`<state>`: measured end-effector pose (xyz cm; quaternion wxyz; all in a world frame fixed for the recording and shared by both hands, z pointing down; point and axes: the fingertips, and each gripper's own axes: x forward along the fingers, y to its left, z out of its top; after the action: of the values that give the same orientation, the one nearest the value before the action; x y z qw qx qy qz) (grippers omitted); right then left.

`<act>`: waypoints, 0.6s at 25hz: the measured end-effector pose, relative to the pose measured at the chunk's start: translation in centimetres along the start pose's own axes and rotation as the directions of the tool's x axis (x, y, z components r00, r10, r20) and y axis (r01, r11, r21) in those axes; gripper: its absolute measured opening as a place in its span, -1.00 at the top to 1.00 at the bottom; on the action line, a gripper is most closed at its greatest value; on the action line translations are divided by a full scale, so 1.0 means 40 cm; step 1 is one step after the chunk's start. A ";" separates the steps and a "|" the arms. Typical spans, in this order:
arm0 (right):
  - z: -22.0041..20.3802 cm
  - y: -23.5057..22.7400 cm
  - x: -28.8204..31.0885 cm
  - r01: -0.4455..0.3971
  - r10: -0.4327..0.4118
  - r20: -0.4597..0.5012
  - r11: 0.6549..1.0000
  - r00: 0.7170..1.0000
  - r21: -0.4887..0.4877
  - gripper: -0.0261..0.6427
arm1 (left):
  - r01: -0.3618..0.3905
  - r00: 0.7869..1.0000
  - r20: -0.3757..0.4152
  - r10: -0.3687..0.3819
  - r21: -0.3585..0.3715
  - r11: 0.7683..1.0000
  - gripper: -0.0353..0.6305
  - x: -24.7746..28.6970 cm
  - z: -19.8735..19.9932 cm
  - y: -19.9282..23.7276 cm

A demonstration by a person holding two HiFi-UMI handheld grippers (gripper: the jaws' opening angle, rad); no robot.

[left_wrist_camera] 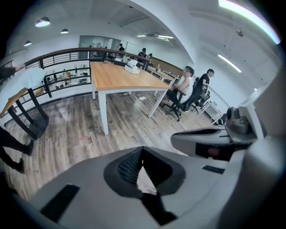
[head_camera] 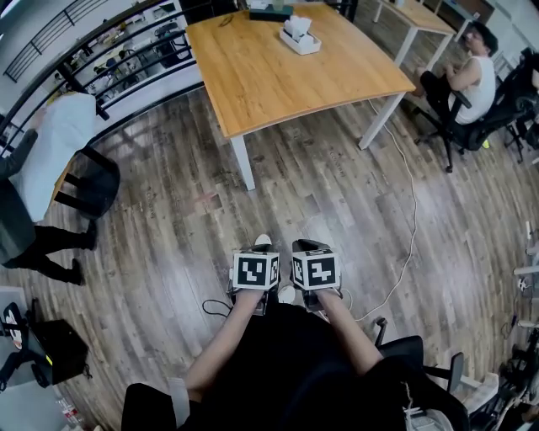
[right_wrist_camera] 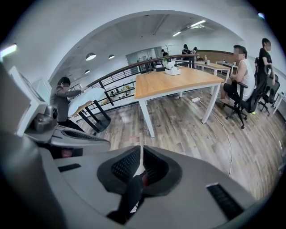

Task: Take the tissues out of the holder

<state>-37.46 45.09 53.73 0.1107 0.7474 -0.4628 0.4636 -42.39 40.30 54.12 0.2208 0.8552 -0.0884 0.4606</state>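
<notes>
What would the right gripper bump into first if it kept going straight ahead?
Probably the near white leg of the light wooden table, or the grey-brown plank floor just before it; depth is unclear. Nothing nearer blocks the right gripper.

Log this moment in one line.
step: not begun | left gripper: shut, empty | right gripper: shut, empty | tissue holder: on table ahead, out of reach | tissues: in holder
</notes>
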 end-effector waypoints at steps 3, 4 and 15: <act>0.022 -0.016 0.010 0.009 -0.009 0.002 1.000 1.000 0.006 0.88 | 0.011 1.000 -0.004 -0.011 0.012 1.000 0.87 0.021 0.034 0.001; 0.029 -0.023 0.013 0.012 -0.012 0.002 1.000 1.000 0.009 0.88 | 0.014 1.000 -0.005 -0.014 0.014 1.000 0.87 0.029 0.046 0.000; 0.211 -0.103 0.096 0.023 -0.023 -0.001 1.000 1.000 0.005 0.88 | 0.053 0.999 -0.005 -0.053 0.029 0.998 0.87 0.129 0.258 0.026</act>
<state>-28.65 40.05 53.28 0.1144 0.7527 -0.4530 0.4639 -32.17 34.93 53.75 0.2207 0.8594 -0.0584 0.4576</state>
